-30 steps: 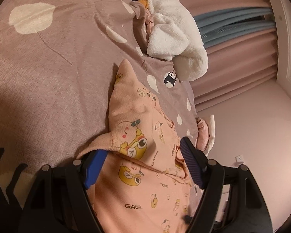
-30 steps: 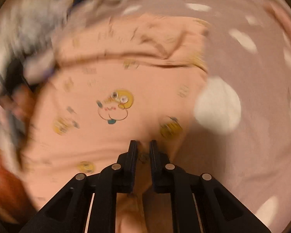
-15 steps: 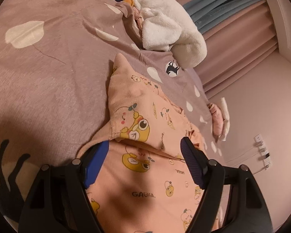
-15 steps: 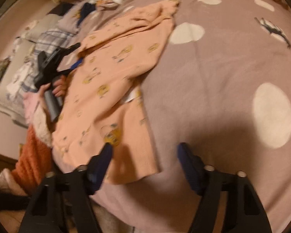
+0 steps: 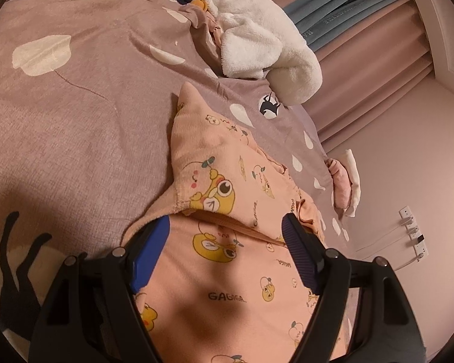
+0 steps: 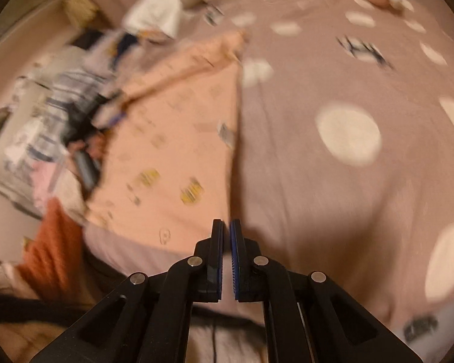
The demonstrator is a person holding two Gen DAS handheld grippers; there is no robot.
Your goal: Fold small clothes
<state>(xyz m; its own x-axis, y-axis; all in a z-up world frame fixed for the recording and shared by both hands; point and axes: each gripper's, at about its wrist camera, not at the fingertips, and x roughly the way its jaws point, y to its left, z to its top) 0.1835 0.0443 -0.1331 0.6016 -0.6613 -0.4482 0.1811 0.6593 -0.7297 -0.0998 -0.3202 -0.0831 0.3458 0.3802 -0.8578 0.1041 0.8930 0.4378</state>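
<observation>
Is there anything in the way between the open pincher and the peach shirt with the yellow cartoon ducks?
No, nothing visible. The left gripper is open right over the peach cotton shirt with yellow cartoon prints, with only shirt fabric between its fingers. The fluffy white fleece garment lies farther up the mauve spotted bedspread, apart from the shirt.

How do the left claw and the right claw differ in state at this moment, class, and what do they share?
1. The left claw is spread wide open, while the right claw is closed to a narrow slit.
2. The left claw has the peach cartoon-print garment between its fingers without gripping it; the right claw sits at the garment's lower edge, and the blur hides whether it pinches fabric.

Both have black frames with blue finger pads and hover over the mauve bedspread.
</observation>
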